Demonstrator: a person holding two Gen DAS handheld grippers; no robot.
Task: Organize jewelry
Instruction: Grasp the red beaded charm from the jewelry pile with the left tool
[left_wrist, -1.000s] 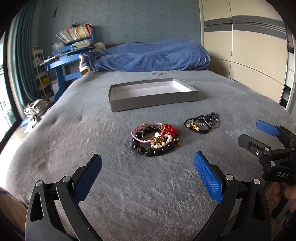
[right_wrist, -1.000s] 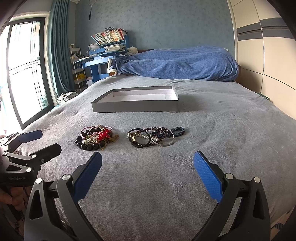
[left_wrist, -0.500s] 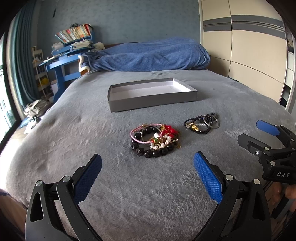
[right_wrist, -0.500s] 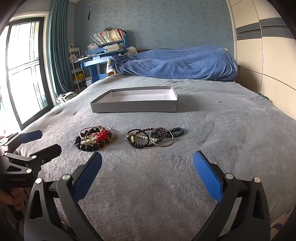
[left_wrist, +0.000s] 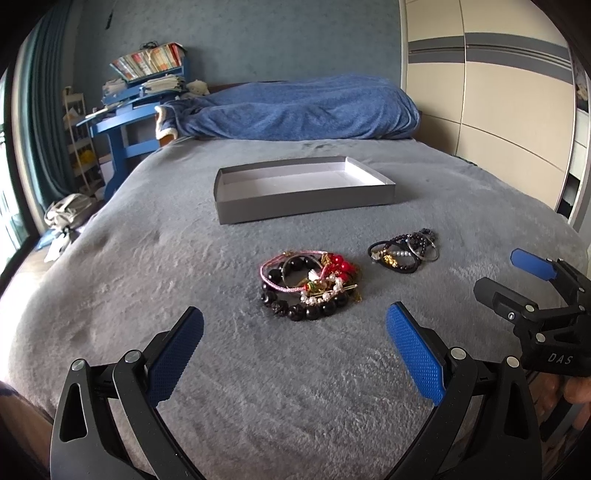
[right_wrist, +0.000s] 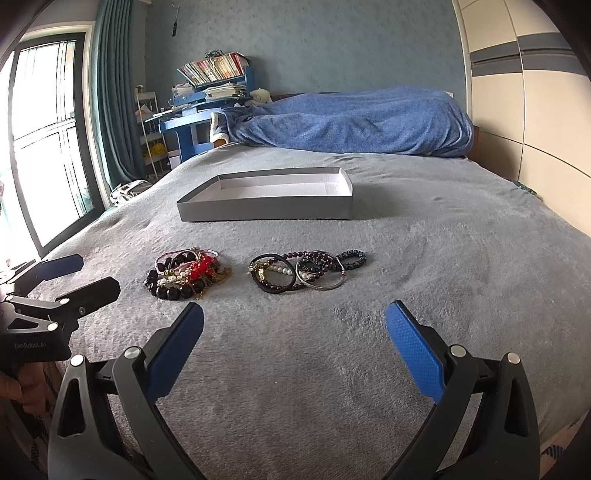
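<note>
Two heaps of jewelry lie on the grey bed cover. One is a tangle of black beads, pearls, pink cord and red beads. The other holds dark bracelets and a silver bangle. Behind them sits a shallow grey box with a white, bare inside. My left gripper hovers open just short of the red-and-black heap. My right gripper is open in front of the dark bracelets. Each gripper also shows at the edge of the other's view, the right one and the left one.
A rumpled blue blanket lies across the head of the bed. A blue desk with stacked books stands beyond the bed's left side, by a curtained window. Wardrobe doors line the right wall.
Both grippers have edged slightly forward and lower toward the jewelry; both stay open and nothing on the bed has moved.
</note>
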